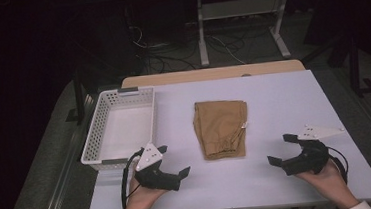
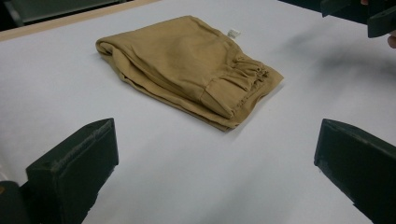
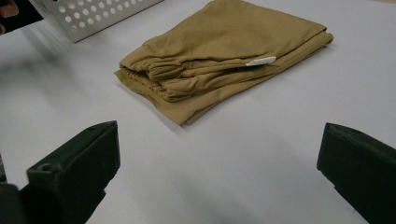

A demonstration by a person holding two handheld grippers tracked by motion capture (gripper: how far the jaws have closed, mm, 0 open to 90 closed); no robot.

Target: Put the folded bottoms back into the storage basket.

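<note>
Right now both grippers sit low in the high view, either side of the folded tan garment (image 1: pixel 221 127), which lies at the centre of the white table (image 1: pixel 283 102), well apart from either tool. The left gripper (image 1: pixel 173 161) at lower left has its jaws spread wide and holds nothing; the right gripper (image 1: pixel 284 149) at lower right is just as wide and just as empty. In the left gripper view the garment (image 2: pixel 187 65) fills the upper middle of the frame, elastic waistband turned toward the lower right. In the right gripper view the garment (image 3: pixel 219 51) sits in the upper centre with its white label (image 3: pixel 261 61) showing at the fold.

The risk, as I judge it: the cloth is stacked in several loose layers, so a pinch on the top layer alone would likely peel the fold open and drag the rest. Uneven pulls from the two sides could twist it out of shape. A jaw pushed flat along the table could bunch the edge rather than slip under it.

Now the container: the white perforated basket (image 1: pixel 117 127) stands at the left of the high view, just beside the left gripper, and its floor looks bare. Its corner (image 3: pixel 93 16) peeks into the upper left of the right gripper view.
</note>
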